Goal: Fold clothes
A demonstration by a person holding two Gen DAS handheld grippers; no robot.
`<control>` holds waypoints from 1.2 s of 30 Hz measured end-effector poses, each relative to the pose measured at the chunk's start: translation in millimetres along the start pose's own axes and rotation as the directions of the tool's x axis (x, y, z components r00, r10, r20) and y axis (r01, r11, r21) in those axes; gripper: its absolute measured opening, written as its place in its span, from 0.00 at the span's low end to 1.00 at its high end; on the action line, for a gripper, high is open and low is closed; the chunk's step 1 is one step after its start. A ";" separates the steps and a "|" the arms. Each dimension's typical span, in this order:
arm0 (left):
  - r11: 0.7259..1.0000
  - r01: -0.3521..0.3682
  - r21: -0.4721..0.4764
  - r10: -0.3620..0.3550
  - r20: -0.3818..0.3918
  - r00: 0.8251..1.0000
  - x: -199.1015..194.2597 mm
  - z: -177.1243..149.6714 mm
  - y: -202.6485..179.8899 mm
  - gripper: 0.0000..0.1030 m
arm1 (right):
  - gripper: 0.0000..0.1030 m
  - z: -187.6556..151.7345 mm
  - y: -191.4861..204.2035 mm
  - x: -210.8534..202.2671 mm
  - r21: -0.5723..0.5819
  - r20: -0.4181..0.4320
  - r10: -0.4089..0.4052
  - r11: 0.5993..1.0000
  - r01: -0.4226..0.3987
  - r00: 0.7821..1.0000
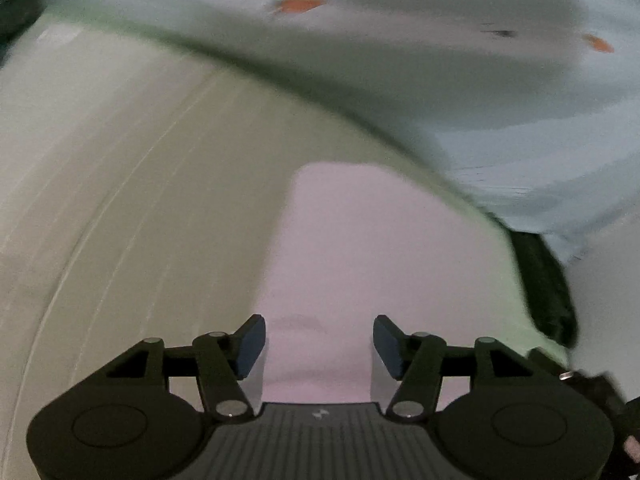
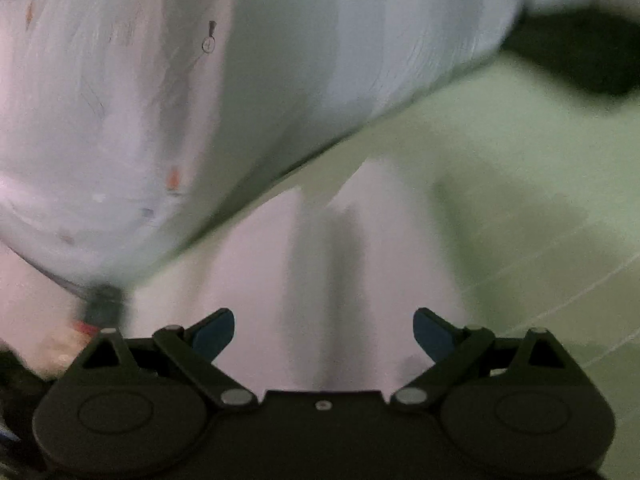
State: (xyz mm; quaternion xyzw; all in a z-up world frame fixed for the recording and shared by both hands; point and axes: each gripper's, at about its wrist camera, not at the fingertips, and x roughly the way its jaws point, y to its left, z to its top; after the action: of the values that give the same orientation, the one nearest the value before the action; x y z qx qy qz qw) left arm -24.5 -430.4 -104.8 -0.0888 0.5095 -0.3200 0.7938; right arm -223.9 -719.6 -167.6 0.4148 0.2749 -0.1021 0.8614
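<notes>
Both views badly smeared by motion. In the left wrist view: left gripper (image 1: 319, 346) at the bottom centre, fingers spread, nothing pinched, a pale pink piece of cloth (image 1: 340, 248) lying in the gap and running up to mid-frame; pads apparently clear of it. Across the top and right, a light blue garment (image 1: 420, 52) with small orange marks, draped over the green mat (image 1: 140, 184) that filled the left half. In the right wrist view: right gripper (image 2: 324, 334) at the bottom centre, fingers spread wide as well, empty, with a pale pink cloth (image 2: 280, 280) showing a dark crease beneath the gap; the light blue garment (image 2: 280, 60) filling the upper left, green mat (image 2: 520, 168) at right. Whether both pink pieces belonged to one item: impossible to tell. Risks, as judged: closing on cloth while still blurred and missing the edge, or catching only one layer, leaving a crooked fold. Also possible: snagging the blue garment lying close by, dragging it across the mat and undoing its lay. Pressing too deep likely to bunch the pink cloth along that crease.
</notes>
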 end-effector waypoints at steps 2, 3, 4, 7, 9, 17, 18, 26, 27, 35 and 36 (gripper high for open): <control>0.998 -0.008 -0.058 0.005 -0.041 0.999 5.6 0.5 15.8 0.59 | 0.89 -4.2 -4.1 15.9 0.079 -0.058 0.060 0.995 -0.055 0.997; 0.996 0.000 -0.085 -0.005 -0.061 0.998 8.4 0.1 21.9 0.60 | 0.87 -6.2 -6.2 23.9 0.119 -0.085 0.092 0.990 -0.081 0.992; 0.994 0.014 -0.109 -0.021 -0.066 0.998 10.4 0.4 26.5 0.62 | 0.86 -8.3 -8.3 31.8 0.160 -0.111 0.124 0.981 -0.105 0.986; 0.986 0.047 -0.161 -0.060 -0.077 0.995 15.5 3.6 37.2 0.67 | 0.74 -16.4 -1.2 52.4 0.144 -0.179 0.118 0.985 -0.093 0.977; 0.981 0.062 -0.186 -0.079 -0.085 0.993 20.7 4.9 40.2 0.67 | 0.43 -19.9 9.6 62.1 0.105 -0.203 0.113 0.990 -0.093 0.973; 0.989 0.091 -0.114 -0.098 -0.061 0.993 17.8 10.4 23.3 0.67 | 0.07 22.6 58.9 23.3 -0.099 -0.054 0.229 0.967 -0.233 0.972; 0.991 0.098 -0.093 -0.103 -0.057 0.993 15.4 13.7 18.3 0.67 | 0.07 31.0 59.3 13.2 -0.116 -0.025 0.233 0.965 -0.234 0.972; 0.993 0.098 0.066 -0.093 -0.081 0.992 30.3 13.9 -13.7 0.79 | 0.43 27.6 27.2 27.6 -0.396 -0.076 -0.338 0.874 0.282 0.938; 0.993 0.085 0.082 -0.077 -0.099 0.992 35.8 11.9 -16.5 0.79 | 0.49 20.7 26.2 27.8 -0.410 -0.065 -0.364 0.859 0.308 0.929; 0.993 0.075 0.093 -0.058 -0.169 0.984 45.3 -3.2 -14.5 0.86 | 0.82 6.7 12.6 35.7 -0.232 -0.070 -0.280 0.938 0.258 0.957; 0.993 0.074 0.095 -0.057 -0.171 0.984 47.5 -2.1 -14.7 0.87 | 0.84 7.0 9.3 36.0 -0.223 -0.069 -0.279 0.940 0.257 0.958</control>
State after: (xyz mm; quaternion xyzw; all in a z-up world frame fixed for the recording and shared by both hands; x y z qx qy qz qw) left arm -19.3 -469.9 -134.6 -0.0380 0.5545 -0.3777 0.7406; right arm -187.6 -717.3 -178.1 0.2838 0.3809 -0.1678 0.8639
